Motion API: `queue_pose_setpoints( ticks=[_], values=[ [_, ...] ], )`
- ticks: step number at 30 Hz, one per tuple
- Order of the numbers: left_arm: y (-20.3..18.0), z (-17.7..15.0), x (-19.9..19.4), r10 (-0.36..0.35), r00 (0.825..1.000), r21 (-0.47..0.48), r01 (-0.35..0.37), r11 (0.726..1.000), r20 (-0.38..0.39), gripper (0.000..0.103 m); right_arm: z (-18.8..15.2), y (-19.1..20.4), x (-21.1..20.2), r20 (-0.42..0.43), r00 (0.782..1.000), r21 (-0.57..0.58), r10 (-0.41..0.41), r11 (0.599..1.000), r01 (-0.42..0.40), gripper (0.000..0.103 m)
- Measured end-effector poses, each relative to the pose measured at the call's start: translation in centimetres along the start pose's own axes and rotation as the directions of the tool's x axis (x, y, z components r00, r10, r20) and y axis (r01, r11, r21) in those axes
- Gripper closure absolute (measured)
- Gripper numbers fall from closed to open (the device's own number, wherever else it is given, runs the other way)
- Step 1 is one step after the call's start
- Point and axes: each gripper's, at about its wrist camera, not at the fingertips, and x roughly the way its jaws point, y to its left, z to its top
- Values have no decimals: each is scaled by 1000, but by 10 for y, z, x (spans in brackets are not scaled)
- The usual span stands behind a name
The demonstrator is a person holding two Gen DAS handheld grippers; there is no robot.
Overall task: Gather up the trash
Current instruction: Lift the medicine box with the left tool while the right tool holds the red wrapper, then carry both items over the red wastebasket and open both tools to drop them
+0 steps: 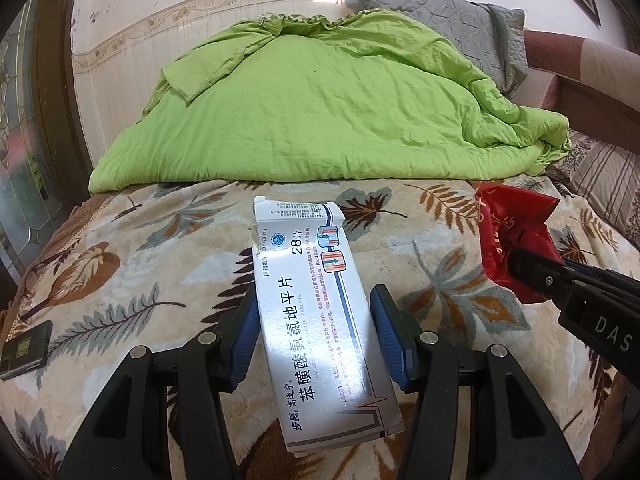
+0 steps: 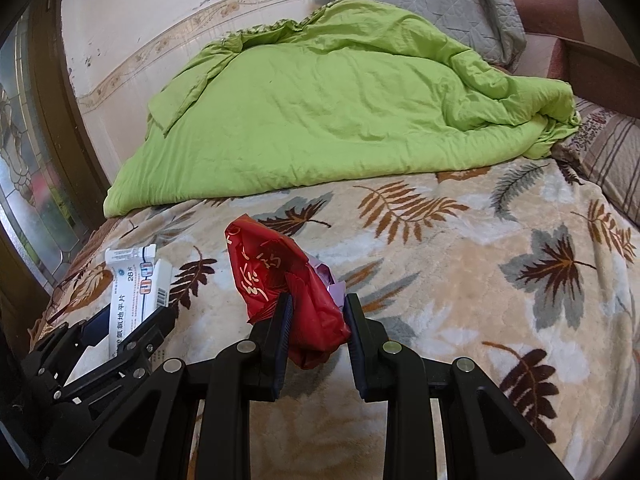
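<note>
A white medicine box point(image 1: 320, 320) printed with blue Chinese lettering and "28" lies lengthwise between the blue-padded fingers of the left gripper point(image 1: 316, 320) above a leaf-patterned blanket point(image 1: 140, 264); the left pad touches its edge while a sliver of gap shows at the right pad, so a firm clamp cannot be confirmed. The box's near end is cut off by the gripper body. From the right wrist view the same box point(image 2: 132, 292) stands partly hidden behind the left gripper's black linkage. The right gripper point(image 2: 316, 316) is closed onto a crumpled red plastic bag point(image 2: 288, 280) with gold characters, which bulges up between its fingers; a scrap of pale purple material point(image 2: 332, 280) peeks from behind the bag, too covered to identify. In the left wrist view the bag point(image 1: 512, 232) sits at the right edge, its lower part masked by the right gripper's finger. A rumpled green quilt point(image 1: 320, 104) fills the far bed, a grey pillow point(image 1: 448, 20) behind it. A dark flat object point(image 1: 26, 350) lies at the blanket's left edge, too blurred to name.
</note>
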Motion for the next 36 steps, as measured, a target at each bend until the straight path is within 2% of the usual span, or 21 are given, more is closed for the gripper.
queue_pose_setpoints(
  ticks=[14,20,28,31,36],
  values=[
    [-7,-9,-17,-17,1000,19,17,1000,15,50,-17,-6,-28,-4,1000,43,-24,999,24,75],
    [-13,-17,-49,-28,998,37,26,999,50,50,-32,-5,-59,10,1000,40,-13,999,13,75],
    [-27,-41,-111,-107,993,63,104,993,54,50,-59,-19,-129,21,1000,36,14,999,-14,75],
    [-32,-49,-135,-175,983,59,171,983,55,50,-71,-33,-157,12,1000,53,20,998,-21,75],
    [-47,-60,-170,-250,967,90,245,965,54,50,-89,-57,-205,9,1000,93,27,995,-28,75]
  ],
)
